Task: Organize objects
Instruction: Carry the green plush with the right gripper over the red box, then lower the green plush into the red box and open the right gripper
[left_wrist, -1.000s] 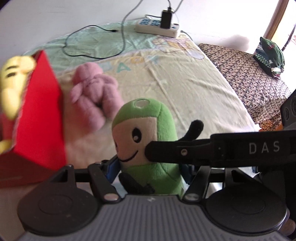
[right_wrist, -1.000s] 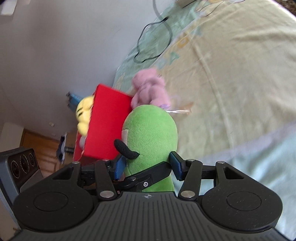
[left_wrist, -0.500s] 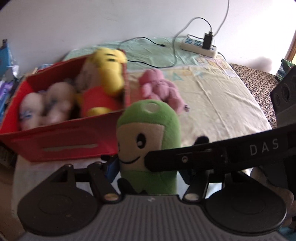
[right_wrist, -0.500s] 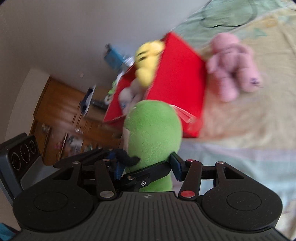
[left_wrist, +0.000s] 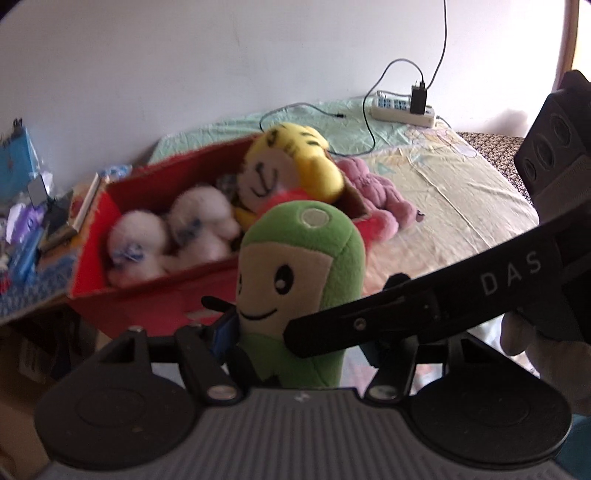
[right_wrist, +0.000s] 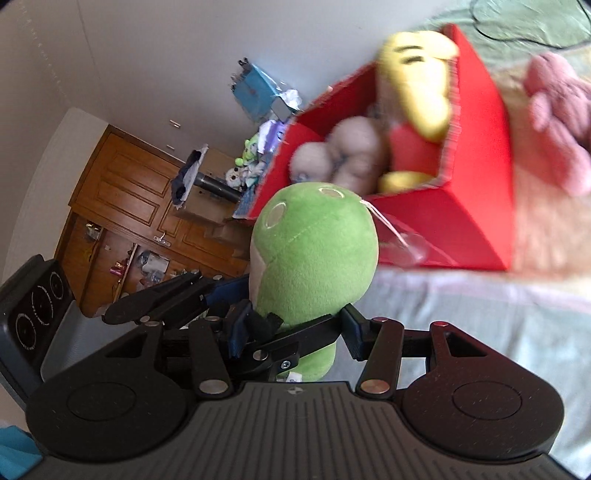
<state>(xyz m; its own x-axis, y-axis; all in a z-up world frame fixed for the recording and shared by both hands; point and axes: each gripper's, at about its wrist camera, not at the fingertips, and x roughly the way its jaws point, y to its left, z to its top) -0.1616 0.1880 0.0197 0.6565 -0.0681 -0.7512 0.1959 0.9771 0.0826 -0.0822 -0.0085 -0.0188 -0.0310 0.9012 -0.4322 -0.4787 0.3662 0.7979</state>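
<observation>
Green plush toy (left_wrist: 303, 280), smiling cream face, upright

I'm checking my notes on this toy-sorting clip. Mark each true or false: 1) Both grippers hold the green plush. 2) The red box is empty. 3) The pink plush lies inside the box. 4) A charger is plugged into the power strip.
1) True: the left gripper and right gripper are both shut on the green plush.
2) False: the red box holds a yellow plush and white plushes.
3) False: the pink plush lies on the bed beside the box.
4) True: a charger sits in the power strip.
</observation>
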